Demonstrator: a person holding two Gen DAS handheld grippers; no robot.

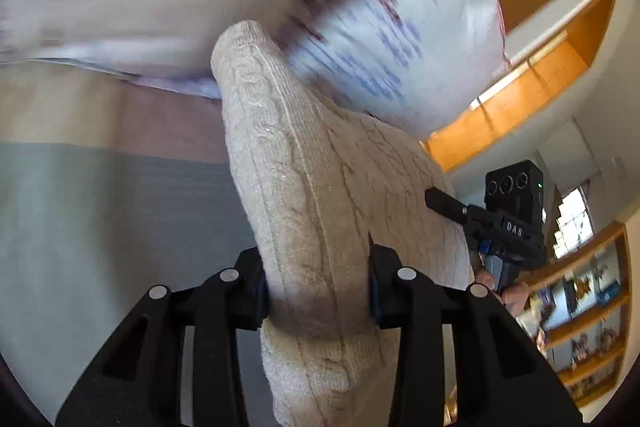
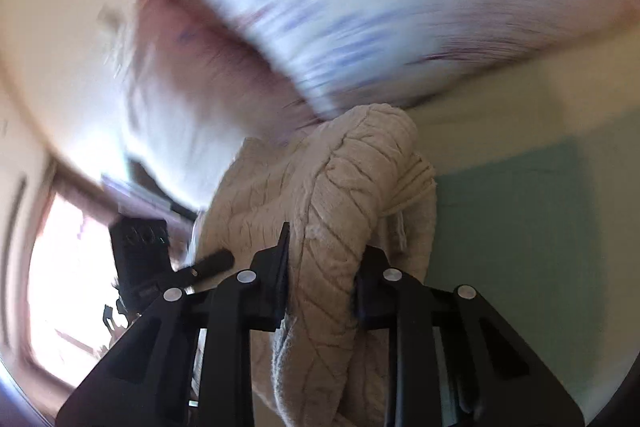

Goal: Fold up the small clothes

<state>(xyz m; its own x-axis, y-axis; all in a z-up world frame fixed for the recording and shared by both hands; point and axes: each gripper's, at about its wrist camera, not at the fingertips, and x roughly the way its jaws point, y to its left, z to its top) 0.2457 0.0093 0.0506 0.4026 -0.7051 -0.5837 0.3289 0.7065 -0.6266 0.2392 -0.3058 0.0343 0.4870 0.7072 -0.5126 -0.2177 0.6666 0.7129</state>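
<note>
A cream cable-knit garment (image 1: 320, 195) hangs in the air, pinched between the jaws of my left gripper (image 1: 318, 267). The same knit (image 2: 328, 211) is bunched between the jaws of my right gripper (image 2: 322, 275). Both grippers are shut on the cloth and held up off the bed. The right gripper (image 1: 500, 223) shows in the left wrist view, to the right, with a finger against the knit. The left gripper (image 2: 172, 267) shows at the left in the right wrist view. The lower part of the garment is hidden behind the gripper bodies.
A blurred pillow with blue and red print (image 1: 392, 27) lies behind the garment, on a bed with a pale green cover (image 1: 100, 227). Wooden shelves (image 1: 580, 307) stand at the right. A bright window (image 2: 64, 287) is at the left in the right wrist view.
</note>
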